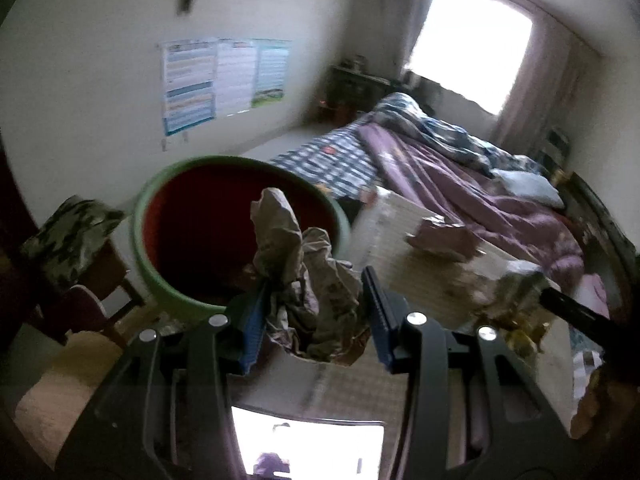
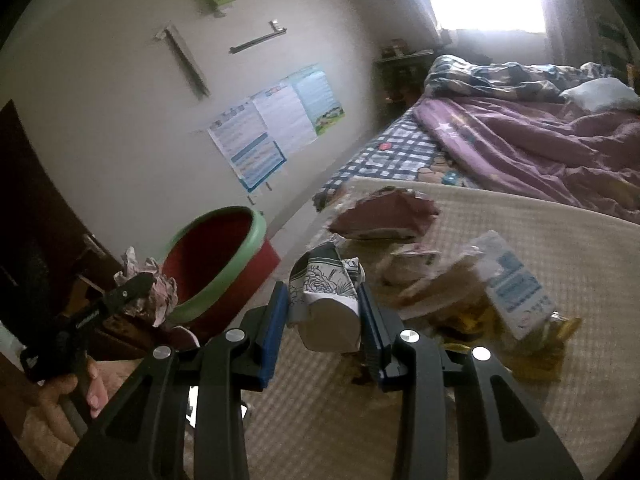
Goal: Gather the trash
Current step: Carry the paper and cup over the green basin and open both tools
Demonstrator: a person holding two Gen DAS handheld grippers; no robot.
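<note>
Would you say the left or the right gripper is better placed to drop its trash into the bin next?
Left, probably. The left gripper holds crumpled paper right by the bin rim; the right gripper holds a carton back over the mattress.

Crumpled grey wrapper (image 1: pixel 308 280) hangs beside the green-rimmed red bin (image 1: pixel 224 232); folded carton (image 2: pixel 328 304) upright.

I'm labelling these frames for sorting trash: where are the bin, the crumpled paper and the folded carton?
bin (image 1: pixel 140 236): left wrist view, green rim.
crumpled paper (image 1: pixel 304 280): left wrist view, middle of the wad.
folded carton (image 2: pixel 328 304): right wrist view, its front face.
</note>
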